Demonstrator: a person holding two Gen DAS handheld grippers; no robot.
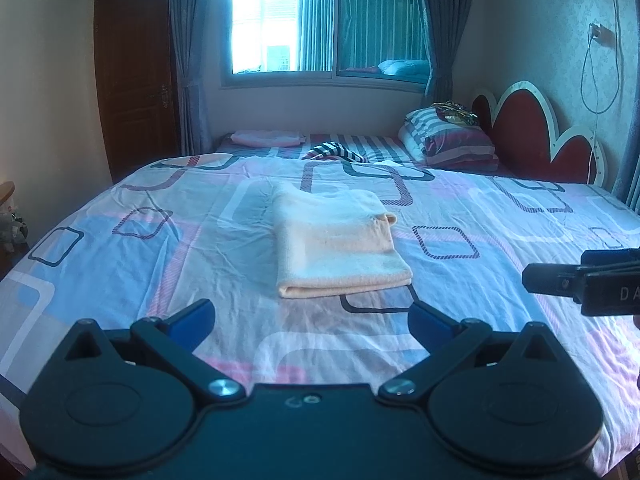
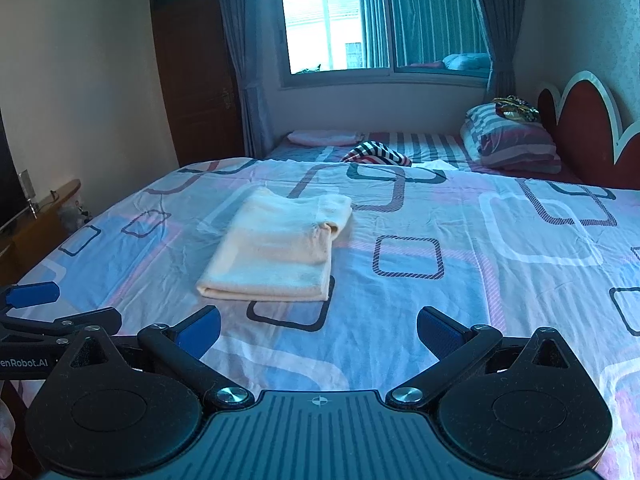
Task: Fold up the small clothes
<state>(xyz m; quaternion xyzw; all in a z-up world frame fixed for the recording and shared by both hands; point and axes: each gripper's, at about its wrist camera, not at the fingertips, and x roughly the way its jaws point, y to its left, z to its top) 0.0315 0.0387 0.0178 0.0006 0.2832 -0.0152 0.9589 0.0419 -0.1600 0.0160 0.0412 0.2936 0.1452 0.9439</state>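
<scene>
In the left wrist view, the left gripper is seen spread wide, nothing held between its blue pads. Just beyond it, a peach garment lies folded into a neat rectangle on the bed, about midway between the left and right edges and somewhat toward the near edge; its doubled edge faces the near edge, and a small tucked sleeve or cuff is seen at its right side. The right gripper enters from the right, well apart from the garment; from this side its spread cannot be told.

In the right wrist view, the right gripper is likewise shown wide and empty, held above the sheet near the near edge of the bed. The folded garment lies ahead and to the left, touched by neither tool. Part of the left gripper shows at the left margin.

The fold is judged essentially complete, with both tools clear. The next move would probably call for setting the piece aside or fetching another; the striped cloth near the far edge may be a candidate, though that cannot be confirmed.
</scene>
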